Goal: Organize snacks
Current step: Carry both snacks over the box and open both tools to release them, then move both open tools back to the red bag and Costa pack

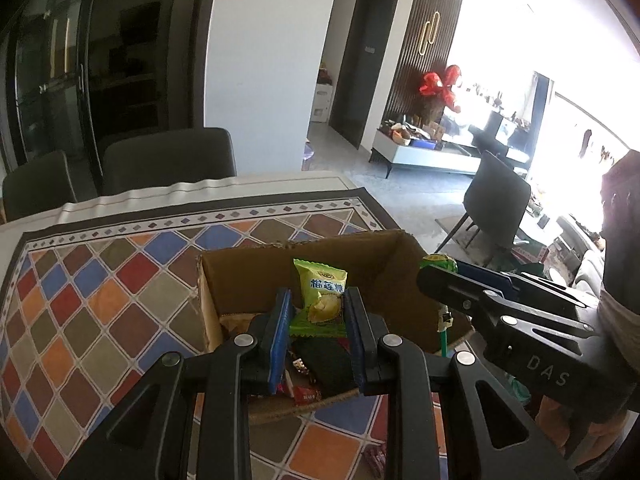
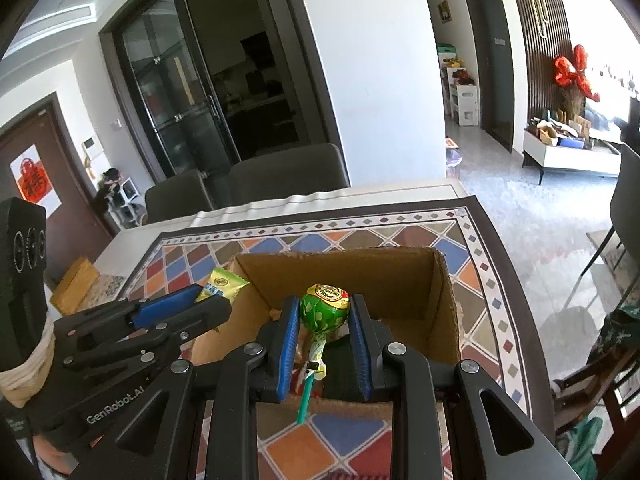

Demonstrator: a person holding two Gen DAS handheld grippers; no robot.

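Observation:
An open cardboard box (image 1: 248, 276) (image 2: 400, 276) stands on the patterned tablecloth. My left gripper (image 1: 318, 312) is shut on a green durian candy packet (image 1: 322, 296) and holds it above the box opening; the packet also shows in the right wrist view (image 2: 222, 283). My right gripper (image 2: 325, 316) is shut on a green lollipop (image 2: 325, 308), its stick hanging down, above the box; the lollipop head shows in the left wrist view (image 1: 440, 263). Several wrapped snacks (image 1: 306, 390) lie in the box bottom.
The tablecloth (image 1: 100, 280) covers the table. Dark chairs (image 1: 168, 160) stand at the far table edge, another chair (image 1: 496, 200) to the right. A yellow-brown packet (image 2: 76, 284) lies at the table's left. A red wrapper (image 1: 376, 458) lies on the cloth near the front.

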